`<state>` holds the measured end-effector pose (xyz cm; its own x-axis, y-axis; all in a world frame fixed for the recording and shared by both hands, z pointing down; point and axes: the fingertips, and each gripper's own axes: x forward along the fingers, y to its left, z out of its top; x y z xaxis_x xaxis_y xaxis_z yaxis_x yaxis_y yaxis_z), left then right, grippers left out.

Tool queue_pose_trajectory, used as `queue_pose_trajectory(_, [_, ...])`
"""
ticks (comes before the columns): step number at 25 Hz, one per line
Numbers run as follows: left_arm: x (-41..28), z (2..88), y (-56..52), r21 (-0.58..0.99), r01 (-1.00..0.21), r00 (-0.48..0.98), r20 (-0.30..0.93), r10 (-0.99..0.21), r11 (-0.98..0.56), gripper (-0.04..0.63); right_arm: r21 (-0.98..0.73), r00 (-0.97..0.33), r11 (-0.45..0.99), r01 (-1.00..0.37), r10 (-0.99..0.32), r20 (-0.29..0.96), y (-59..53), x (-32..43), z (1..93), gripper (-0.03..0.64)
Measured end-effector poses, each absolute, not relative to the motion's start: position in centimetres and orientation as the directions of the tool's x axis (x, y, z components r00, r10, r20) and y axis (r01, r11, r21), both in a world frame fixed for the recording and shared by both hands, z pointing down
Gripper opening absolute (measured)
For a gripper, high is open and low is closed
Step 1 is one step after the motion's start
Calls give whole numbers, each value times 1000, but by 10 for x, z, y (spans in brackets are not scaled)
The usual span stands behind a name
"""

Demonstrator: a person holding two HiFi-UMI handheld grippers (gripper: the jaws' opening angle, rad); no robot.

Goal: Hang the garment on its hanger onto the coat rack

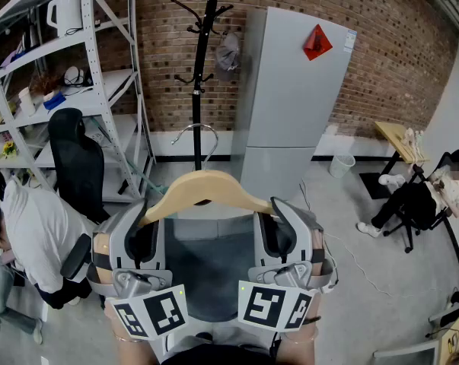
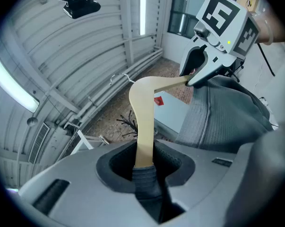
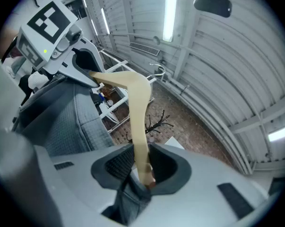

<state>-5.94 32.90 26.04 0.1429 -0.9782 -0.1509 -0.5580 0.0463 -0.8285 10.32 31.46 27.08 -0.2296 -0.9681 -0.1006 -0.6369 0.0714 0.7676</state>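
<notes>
While the left gripper (image 1: 144, 230) clamps one end of the wooden hanger (image 1: 206, 191) at lower centre and the right gripper (image 1: 275, 230) clamps the other, the grey garment (image 1: 210, 268) drapes between them, and the black coat rack (image 1: 201, 59) stands well apart at upper centre against the brick wall (image 1: 160, 67)

The hanger (image 1: 205, 189) is smooth pale wood — the garment (image 1: 206, 268) matt grey cloth.
</notes>
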Motion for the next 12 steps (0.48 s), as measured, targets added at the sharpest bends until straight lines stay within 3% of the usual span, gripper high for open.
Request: queue_pose_trajectory(12, [-41,264,319,-825,-561,134,-167,-977,64,98,755,-243,90,-649,-965,-94,302,121,275,110])
